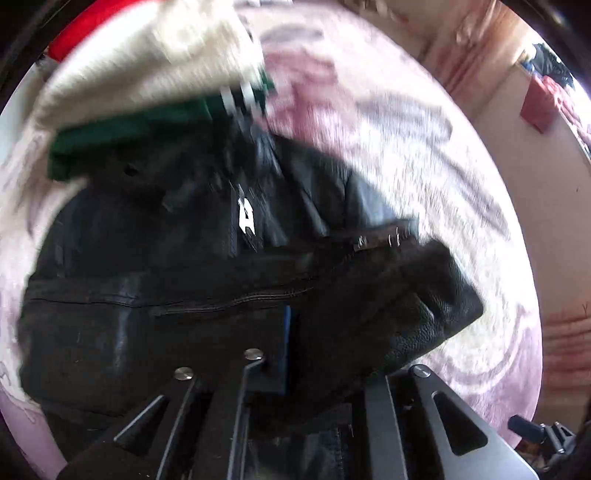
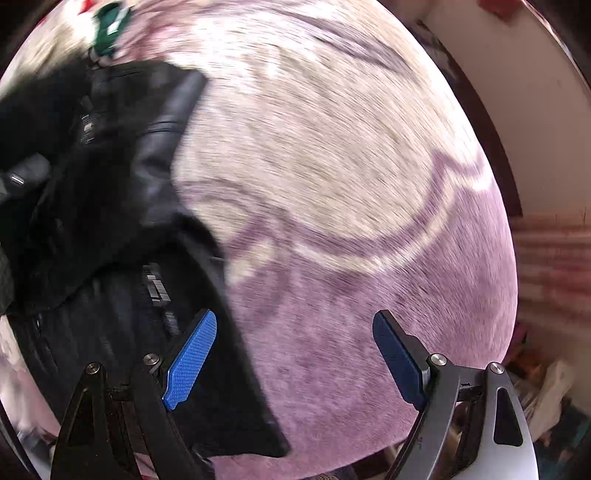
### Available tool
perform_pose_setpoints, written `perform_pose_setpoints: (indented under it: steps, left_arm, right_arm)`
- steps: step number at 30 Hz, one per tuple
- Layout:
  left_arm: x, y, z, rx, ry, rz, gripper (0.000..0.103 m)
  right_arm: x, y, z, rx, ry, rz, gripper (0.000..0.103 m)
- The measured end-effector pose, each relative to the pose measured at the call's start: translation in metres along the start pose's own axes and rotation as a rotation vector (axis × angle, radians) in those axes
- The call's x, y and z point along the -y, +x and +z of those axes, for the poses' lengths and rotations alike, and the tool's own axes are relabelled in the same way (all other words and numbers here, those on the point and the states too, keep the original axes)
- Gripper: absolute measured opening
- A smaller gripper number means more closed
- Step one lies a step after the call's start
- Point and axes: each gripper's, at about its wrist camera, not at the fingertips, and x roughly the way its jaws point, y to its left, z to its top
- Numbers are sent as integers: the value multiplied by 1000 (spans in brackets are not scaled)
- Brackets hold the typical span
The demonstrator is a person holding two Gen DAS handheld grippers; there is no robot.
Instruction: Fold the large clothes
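A black leather jacket (image 1: 177,266) lies on a purple and cream blanket (image 1: 388,155). My left gripper (image 1: 317,354) is shut on a fold of the jacket's black leather, which bunches between and over the fingers and hides the right pad. In the right wrist view the jacket (image 2: 110,221) fills the left side. My right gripper (image 2: 295,354) is open and empty. Its left pad (image 2: 192,362) hangs over the jacket's edge and its right pad (image 2: 397,362) over the bare blanket (image 2: 369,184).
A cream, green and red garment (image 1: 147,74) lies beyond the jacket's collar; a bit of it shows in the right wrist view (image 2: 109,22). Pale walls (image 1: 546,221) and a wooden bed edge (image 2: 491,140) border the blanket on the right.
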Motion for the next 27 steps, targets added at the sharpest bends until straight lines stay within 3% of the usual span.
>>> perform_pose_setpoints:
  steps: [1, 2, 5, 9, 12, 14, 16, 17, 19, 22, 23, 24, 25, 27]
  left_arm:
    - [-2, 3, 0, -17, -4, -11, 14]
    - [-5, 2, -2, -22, -9, -25, 23]
    - [-16, -10, -4, -45, -28, -74, 89]
    - [-45, -41, -19, -96, -97, -180, 90]
    - [-79, -75, -36, -92, -119, -158, 90]
    - [-110, -98, -43, -44, -140, -64, 90]
    - [-146, -107, -48, -2, -162, 85, 90]
    - [-167, -104, -49, 5, -175, 179, 90]
    - [-202, -87, -46, -16, -223, 290, 90]
    - [-251, -54, -45, -50, -308, 385, 90]
    - [-263, -40, -46, -74, -330, 403, 94]
    - [-273, -26, -48, -95, -356, 401, 97]
    - [-277, -22, -51, -98, -369, 401, 100]
    - [-278, -13, -54, -78, -351, 392, 103]
  right_arm:
    - [6, 8, 5, -7, 23, 21, 88]
    - [17, 7, 5, -11, 42, 41, 88]
    - [48, 8, 11, -21, 92, 125, 88]
    - [66, 5, 34, -17, 161, 260, 88]
    - [65, -8, 51, 2, 180, 356, 88]
    - [29, -17, 50, 14, 171, 411, 88]
    - [-8, -15, 65, 12, 130, 478, 88]
    - [-22, -9, 66, 13, 116, 490, 88]
    - [-50, 0, 79, 4, 78, 487, 88]
    - [-90, 19, 92, -16, 39, 479, 86]
    - [-101, 22, 96, -10, 10, 469, 80]
    - [-115, 29, 102, 4, -31, 430, 50]
    - [-128, 42, 106, 10, -74, 386, 29]
    - [-144, 46, 108, 38, -120, 301, 24]
